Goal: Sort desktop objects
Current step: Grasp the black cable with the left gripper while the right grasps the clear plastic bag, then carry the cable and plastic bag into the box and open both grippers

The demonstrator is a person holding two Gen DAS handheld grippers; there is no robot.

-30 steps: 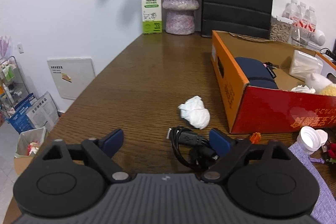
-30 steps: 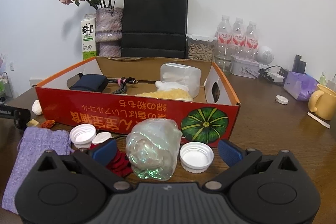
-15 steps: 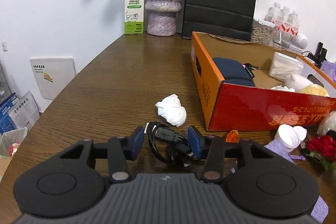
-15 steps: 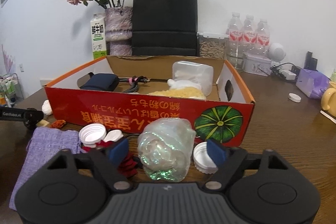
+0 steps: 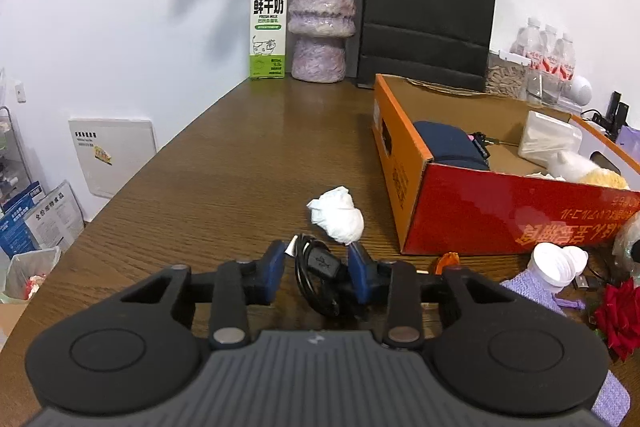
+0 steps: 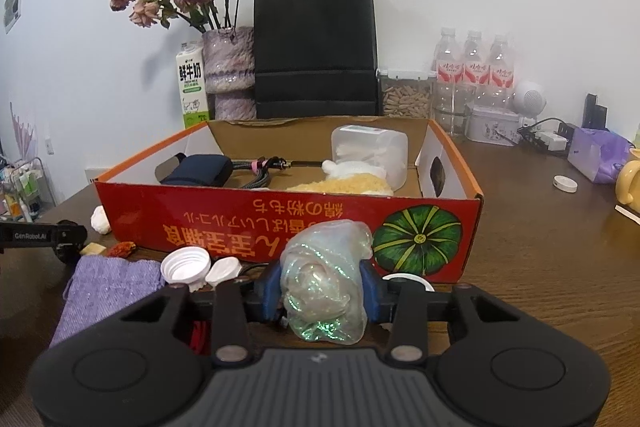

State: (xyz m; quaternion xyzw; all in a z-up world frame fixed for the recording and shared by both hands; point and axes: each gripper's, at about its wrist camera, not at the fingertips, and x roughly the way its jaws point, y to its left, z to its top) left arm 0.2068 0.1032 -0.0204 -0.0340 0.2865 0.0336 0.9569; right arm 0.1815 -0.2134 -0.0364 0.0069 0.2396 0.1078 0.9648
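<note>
The left gripper (image 5: 316,273) has just been closing on the coiled black cable (image 5: 318,277) lying on the wood-grain table (image 5: 224,167); whether both blue pads yet press it is hard to say. The right gripper (image 6: 320,291) has been closing too, and now squeezes a crinkly iridescent plastic bag (image 6: 326,287) before the red cardboard box (image 6: 248,223). Both look light: the cable limp and springy, best gripped across its bundled loops; the film slick and crushable.
</note>
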